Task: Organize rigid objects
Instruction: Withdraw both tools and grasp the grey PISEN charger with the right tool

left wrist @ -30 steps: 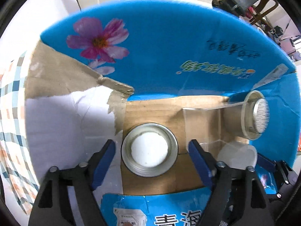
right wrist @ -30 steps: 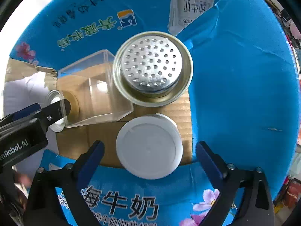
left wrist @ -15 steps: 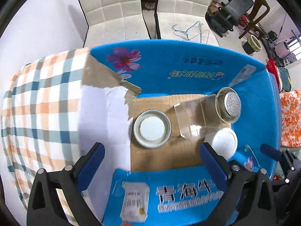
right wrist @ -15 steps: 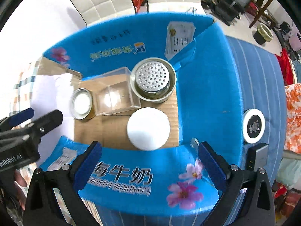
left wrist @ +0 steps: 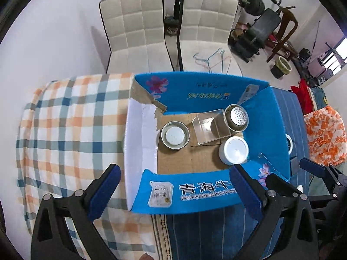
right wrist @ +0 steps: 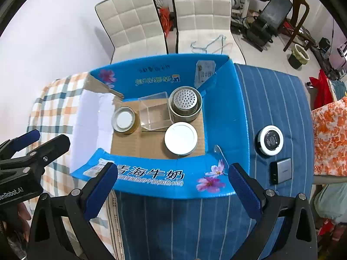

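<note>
Both grippers now sit well above the blue carton, where a second ago they hung just over the white-lidded jar and the short tin on its cardboard floor. That jar sits at the carton's near right corner, the perforated metal cup behind it, the clear plastic box between cup and tin. Outward, two things lie outside the carton on the striped cloth: a round black-and-white disc and a small grey device, both ahead and right of my right gripper. I judge that gripper nearer to them; my left gripper sits over the carton's left half. Both have their jaws spread wide with nothing between. The disc has no long axis; the device's runs roughly across the picture.
</note>
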`<state>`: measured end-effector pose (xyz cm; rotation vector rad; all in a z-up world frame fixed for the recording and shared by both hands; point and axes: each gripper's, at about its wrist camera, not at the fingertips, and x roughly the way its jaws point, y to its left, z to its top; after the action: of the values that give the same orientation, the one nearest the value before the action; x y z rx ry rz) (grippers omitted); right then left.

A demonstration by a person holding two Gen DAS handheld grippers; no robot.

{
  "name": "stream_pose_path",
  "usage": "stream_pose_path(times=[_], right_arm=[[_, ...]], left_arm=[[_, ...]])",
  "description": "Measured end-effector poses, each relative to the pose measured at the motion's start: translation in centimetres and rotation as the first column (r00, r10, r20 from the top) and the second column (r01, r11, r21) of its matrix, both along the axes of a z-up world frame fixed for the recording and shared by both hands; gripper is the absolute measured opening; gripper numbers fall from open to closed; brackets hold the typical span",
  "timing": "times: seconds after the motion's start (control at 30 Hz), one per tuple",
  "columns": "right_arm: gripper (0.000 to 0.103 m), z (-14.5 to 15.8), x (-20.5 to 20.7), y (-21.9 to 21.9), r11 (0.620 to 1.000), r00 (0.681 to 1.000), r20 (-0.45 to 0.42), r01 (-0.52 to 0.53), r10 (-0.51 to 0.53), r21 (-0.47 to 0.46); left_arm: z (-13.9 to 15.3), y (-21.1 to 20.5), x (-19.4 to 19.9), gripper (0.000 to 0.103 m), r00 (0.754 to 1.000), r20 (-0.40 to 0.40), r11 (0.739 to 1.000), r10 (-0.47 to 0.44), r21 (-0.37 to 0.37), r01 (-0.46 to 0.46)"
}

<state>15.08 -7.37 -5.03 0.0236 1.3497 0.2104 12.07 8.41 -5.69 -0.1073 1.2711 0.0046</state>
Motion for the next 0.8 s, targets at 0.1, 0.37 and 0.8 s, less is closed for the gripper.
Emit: stream_pose_path(times=[0.1,0.37,0.8], right_arm=[[0.103,1.6,-1.2,-0.6,1.0,1.0,0.019,-0.003,0.003,0.015],[0.103,3.2,-4.9,-8.0,0.996,0.998,0.021,0.05,-0.051,0.08],[0.103,-8.6,-4.3,-29.7,0.962,0.955,-0.127,0.272,-0.269,0.008]], left_arm=[[1.7,-0.4,-1.2,0.103,1.0,0.031,1.0,-0.004,0.006,0.004],[4.2,-4.5,-4.3,0.103,0.998,0.069,1.0,-0.012,-0.003,0.013],[-4.3,-22.7,-5.0,0.103,0.995,-0.047,0.995,-0.084,0.058,0.086]])
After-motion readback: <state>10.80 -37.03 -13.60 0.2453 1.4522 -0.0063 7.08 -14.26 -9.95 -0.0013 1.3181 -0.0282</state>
